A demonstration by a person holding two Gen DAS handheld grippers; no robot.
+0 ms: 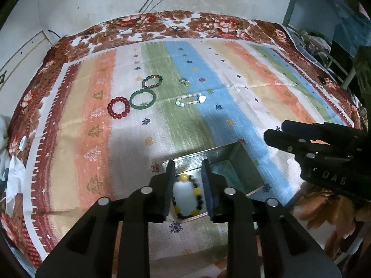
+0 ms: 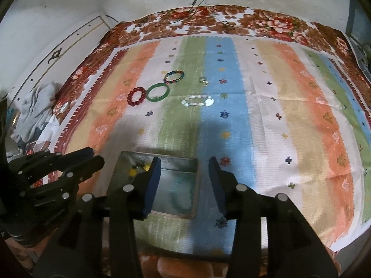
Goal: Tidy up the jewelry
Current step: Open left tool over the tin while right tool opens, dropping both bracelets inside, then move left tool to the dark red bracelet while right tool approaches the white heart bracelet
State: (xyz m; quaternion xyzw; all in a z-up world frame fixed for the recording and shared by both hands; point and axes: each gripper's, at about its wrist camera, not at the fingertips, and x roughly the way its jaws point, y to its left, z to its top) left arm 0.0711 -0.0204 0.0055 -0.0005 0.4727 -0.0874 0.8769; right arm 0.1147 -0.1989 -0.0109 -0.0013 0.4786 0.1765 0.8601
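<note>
A: Status on my left gripper (image 1: pixel 188 188)?

B: Jaws set narrow, hanging over the near-left part of the metal tin (image 1: pixel 245 162). A yellow-and-black bead bracelet (image 1: pixel 196 193) sits between the fingers, down in the tin. I cannot tell whether the pads touch it or it just lies on the tin floor.

A: And the right gripper (image 2: pixel 185 185)?

B: Jaws wide, holding nothing. It hangs over the right half of the same tin (image 2: pixel 197 185); tin floor visible in the gap. From that camera the left gripper (image 2: pixel 92 162) sits just off to its left, by the tin's left rim, with yellow beads (image 2: pixel 133 171) showing beside it.

A: What's left on the cloth?

B: Five pieces, all well ahead of both grippers on the striped cloth (image 1: pixel 208 120). Ahead-left of my left gripper: red bead bracelet (image 1: pixel 118 107), green bangle (image 1: pixel 142 99) touching it on its right, multicolour bead bracelet (image 1: pixel 152 81) just beyond the bangle. Straight ahead: white shell bracelet (image 1: pixel 190 100). Beyond it, a small ring (image 1: pixel 185 81), too small to make out detail.

A: Surface?

B: Striped cloth over a floral blanket (image 1: pixel 208 23); cannot tell what's under it.
</note>
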